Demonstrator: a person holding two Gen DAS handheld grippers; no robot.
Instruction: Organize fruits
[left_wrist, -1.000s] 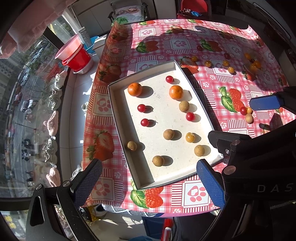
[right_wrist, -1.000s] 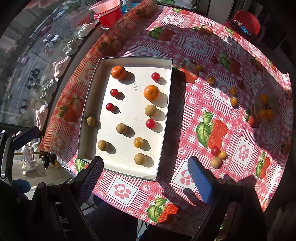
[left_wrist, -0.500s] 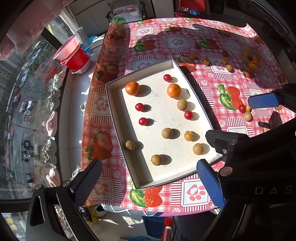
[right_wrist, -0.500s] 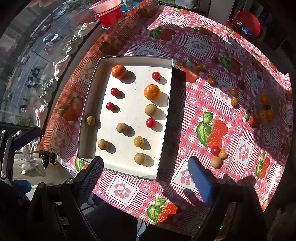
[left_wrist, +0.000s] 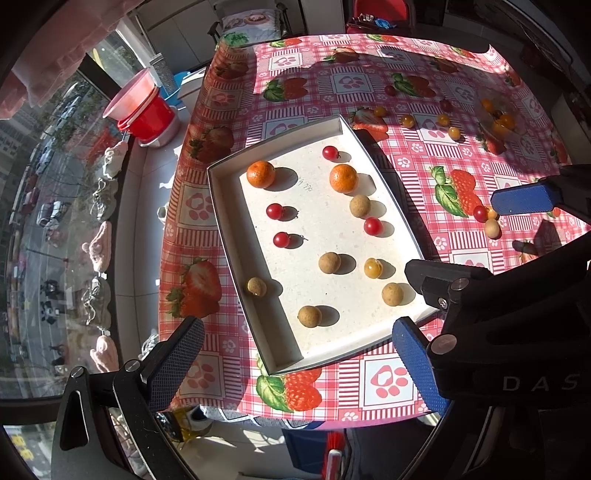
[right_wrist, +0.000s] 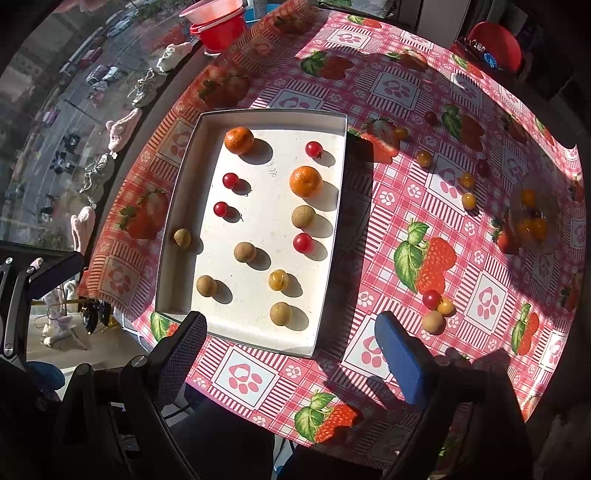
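A white tray (left_wrist: 221, 206) (right_wrist: 177, 206) lies on the checked tablecloth with two mandarins (left_wrist: 260, 174) (right_wrist: 305, 181), several red cherry tomatoes (left_wrist: 274, 211), several brown longans (left_wrist: 329, 263) and one yellow tomato (right_wrist: 278, 280) in it. Beside the tray, a red tomato (right_wrist: 431, 299), a yellow tomato and a longan (right_wrist: 433, 322) sit together on the cloth. My left gripper (left_wrist: 297, 363) hangs open above the tray's near end, holding nothing. My right gripper (right_wrist: 291, 354) is open and empty over the tray's near corner; its blue pad (left_wrist: 524, 199) hovers by that cluster.
A clear bowl (right_wrist: 532, 218) of yellow and orange fruits stands at the far right. Loose yellow and dark tomatoes (right_wrist: 424, 158) are scattered beyond the tray. Red basins (left_wrist: 147, 110) sit on the window ledge to the left. The table edge runs just below both grippers.
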